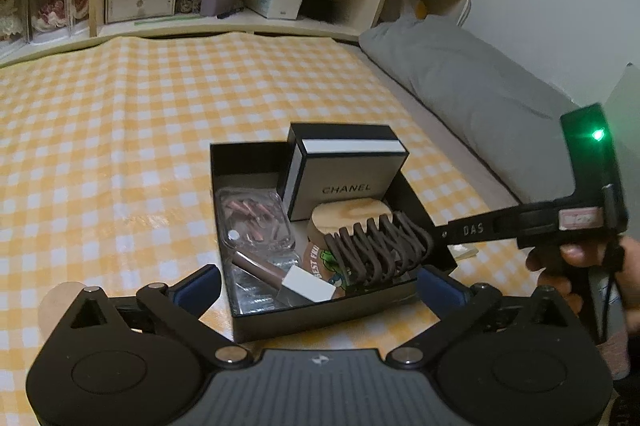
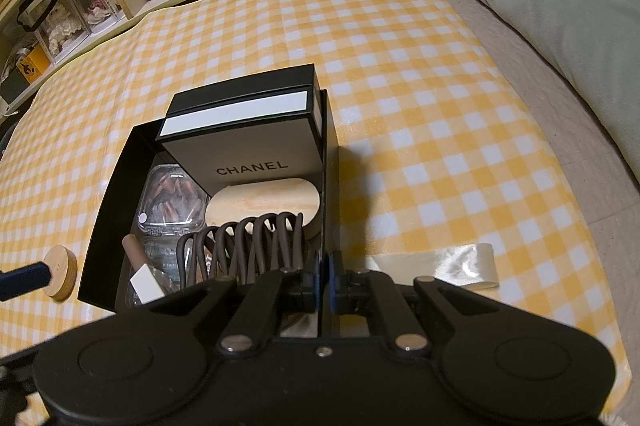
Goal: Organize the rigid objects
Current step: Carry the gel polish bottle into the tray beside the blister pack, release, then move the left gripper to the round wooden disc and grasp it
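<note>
**Black open box and its contents, on yellow-checked cloth**

Black card box [image 1: 240, 322], lidless, stood on the yellow-and-white checked cloth [image 1: 120, 129] over a bed.

Contents:
- Cream and black box marked CHANEL [image 1: 344, 181], in the far corner, rising above the rim.
- Clear plastic case [image 1: 254, 222] of pinkish-brown pieces, along the left wall.
- Tub with a pale wooden lid [image 1: 352, 214] and a printed label, in front of the CHANEL box.
- Brown claw hair clip [image 1: 384, 250], resting on top of the tub, teeth up, at the right wall.
- Brown tube with a white cap [image 1: 280, 272], lying at the near end over clear wrapping.

Outside the box: round wooden lid [image 2: 60, 272] at its left; strip of glossy ribbon [image 2: 460, 266] at its right.

Left gripper [image 1: 320, 290]: jaws spread wide, empty, flanking the box's near corner.

Right gripper [image 2: 324, 286]: jaws clenched on the box's right wall; the person's hand [image 1: 568, 266] was on its grip.
</note>
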`<action>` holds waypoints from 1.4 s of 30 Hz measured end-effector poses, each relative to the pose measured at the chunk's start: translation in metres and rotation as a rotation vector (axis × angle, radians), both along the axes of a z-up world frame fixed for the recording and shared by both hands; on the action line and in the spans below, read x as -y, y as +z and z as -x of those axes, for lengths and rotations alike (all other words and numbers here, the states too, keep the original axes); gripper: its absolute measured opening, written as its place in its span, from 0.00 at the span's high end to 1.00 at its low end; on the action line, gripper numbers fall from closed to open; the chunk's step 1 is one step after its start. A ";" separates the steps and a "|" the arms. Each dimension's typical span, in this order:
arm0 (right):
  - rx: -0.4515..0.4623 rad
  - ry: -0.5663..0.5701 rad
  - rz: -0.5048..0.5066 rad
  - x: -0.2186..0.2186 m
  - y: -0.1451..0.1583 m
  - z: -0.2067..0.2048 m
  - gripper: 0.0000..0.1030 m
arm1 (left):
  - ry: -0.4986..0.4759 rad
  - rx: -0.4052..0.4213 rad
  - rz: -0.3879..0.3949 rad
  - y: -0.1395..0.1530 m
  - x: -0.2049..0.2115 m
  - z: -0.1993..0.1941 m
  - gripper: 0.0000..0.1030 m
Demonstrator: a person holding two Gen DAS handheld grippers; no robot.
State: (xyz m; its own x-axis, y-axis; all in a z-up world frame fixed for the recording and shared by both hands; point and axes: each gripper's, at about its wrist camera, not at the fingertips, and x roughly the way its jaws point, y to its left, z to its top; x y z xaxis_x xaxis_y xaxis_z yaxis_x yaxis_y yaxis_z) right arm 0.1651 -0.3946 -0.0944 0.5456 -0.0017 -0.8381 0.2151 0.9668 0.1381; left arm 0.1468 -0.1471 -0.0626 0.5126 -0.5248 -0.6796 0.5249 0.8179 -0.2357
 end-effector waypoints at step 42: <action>0.002 0.004 0.003 0.001 0.000 0.001 0.95 | 0.324 -0.053 -0.248 -0.038 -0.120 -0.067 0.16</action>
